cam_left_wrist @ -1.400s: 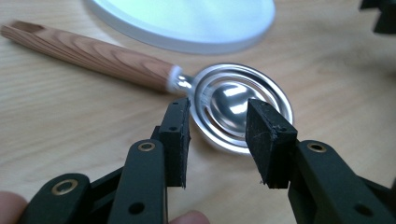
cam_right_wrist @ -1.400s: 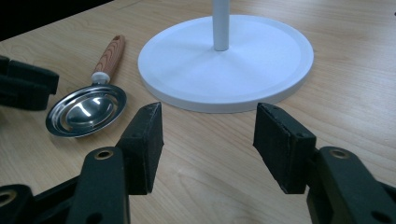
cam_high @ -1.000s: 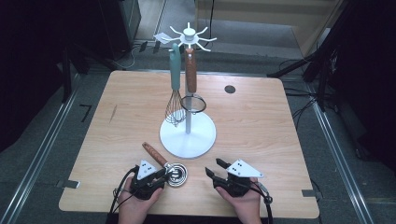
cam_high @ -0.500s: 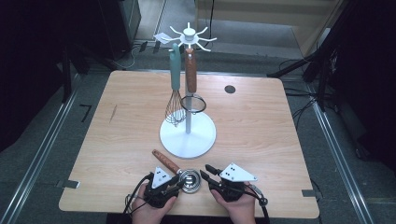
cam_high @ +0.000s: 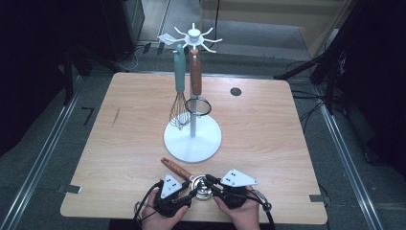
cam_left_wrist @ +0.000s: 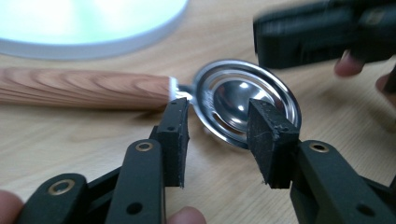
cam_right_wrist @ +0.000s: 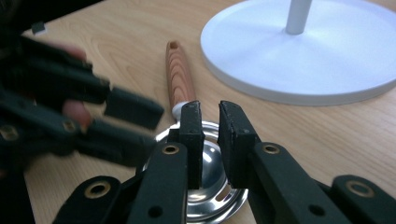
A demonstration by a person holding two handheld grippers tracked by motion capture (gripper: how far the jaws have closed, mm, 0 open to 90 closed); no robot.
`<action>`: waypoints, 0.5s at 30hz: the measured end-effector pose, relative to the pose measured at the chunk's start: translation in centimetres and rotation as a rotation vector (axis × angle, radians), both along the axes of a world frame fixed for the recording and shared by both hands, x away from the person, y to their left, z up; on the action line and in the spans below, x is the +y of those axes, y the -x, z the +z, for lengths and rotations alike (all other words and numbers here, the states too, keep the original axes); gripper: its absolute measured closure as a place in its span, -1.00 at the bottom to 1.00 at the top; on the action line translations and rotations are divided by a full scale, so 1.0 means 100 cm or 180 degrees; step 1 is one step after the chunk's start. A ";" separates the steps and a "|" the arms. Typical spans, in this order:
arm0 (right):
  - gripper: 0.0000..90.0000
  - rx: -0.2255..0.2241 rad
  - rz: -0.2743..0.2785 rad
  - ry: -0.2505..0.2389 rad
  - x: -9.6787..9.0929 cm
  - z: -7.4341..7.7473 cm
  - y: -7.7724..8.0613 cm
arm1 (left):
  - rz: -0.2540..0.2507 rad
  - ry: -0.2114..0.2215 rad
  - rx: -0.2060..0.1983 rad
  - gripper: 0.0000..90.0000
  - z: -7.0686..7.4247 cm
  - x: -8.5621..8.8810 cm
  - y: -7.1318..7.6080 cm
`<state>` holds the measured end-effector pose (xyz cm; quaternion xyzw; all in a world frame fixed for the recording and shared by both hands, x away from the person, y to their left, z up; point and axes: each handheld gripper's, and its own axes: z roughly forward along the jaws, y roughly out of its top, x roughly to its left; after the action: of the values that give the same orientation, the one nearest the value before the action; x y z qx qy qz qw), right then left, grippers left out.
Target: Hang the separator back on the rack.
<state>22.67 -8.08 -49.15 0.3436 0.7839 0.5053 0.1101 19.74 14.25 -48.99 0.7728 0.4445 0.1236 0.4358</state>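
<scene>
R claw (cam_right_wrist: 210, 122) closing on strainer (cam_high: 203, 186) rim; L claw (cam_left_wrist: 219, 128) opening, letting go — handover on desk (cam_high: 119, 143).

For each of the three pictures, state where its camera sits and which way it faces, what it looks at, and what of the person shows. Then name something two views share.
High view: above the person's side, facing forward and down on the table; both hands and claws at the bottom.
Left gripper view: on the left claw, along its jaws at the metal strainer; fingertips show.
Right gripper view: on the right claw, towards the white stand base; the other hand shows.
Shared: both gripper views show the strainer's wooden handle.
</scene>
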 end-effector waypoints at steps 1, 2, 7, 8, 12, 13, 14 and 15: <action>0.81 0.0000 0.0000 0.0000 0.000 0.000 0.000 | 0.0000 0.0000 0.0000 0.28 0.000 0.000 0.000; 0.83 0.0024 0.0020 0.0038 0.001 -0.001 0.000 | 0.0001 -0.0013 -0.0051 0.28 0.003 0.006 0.001; 0.93 0.0096 0.0104 0.0155 0.006 -0.006 -0.001 | 0.0131 0.0005 -0.0283 0.13 0.013 0.040 0.001; 0.94 0.0135 0.0127 0.0195 0.007 -0.008 -0.002 | 0.0207 0.0029 -0.0321 0.07 0.014 0.049 0.000; 0.96 0.0202 0.0138 0.0253 0.008 -0.011 -0.004 | 0.0515 0.0024 -0.0374 -0.08 0.012 0.086 -0.010; 0.96 0.0230 0.0138 0.0282 0.008 -0.011 -0.005 | 0.0573 -0.0003 -0.0367 -0.20 0.010 0.094 -0.013; 0.96 0.0230 0.0138 0.0282 0.008 -0.011 -0.005 | 0.0627 -0.0045 -0.0370 -0.20 0.009 0.102 -0.016; 0.96 0.0253 0.0142 0.0293 0.007 -0.012 -0.006 | 0.0761 0.0003 -0.0338 -0.27 0.007 0.115 -0.021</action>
<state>23.23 -7.34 -50.33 0.3404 0.8175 0.4570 0.0832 21.87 25.78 -48.33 0.7065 0.5097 0.2152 0.4412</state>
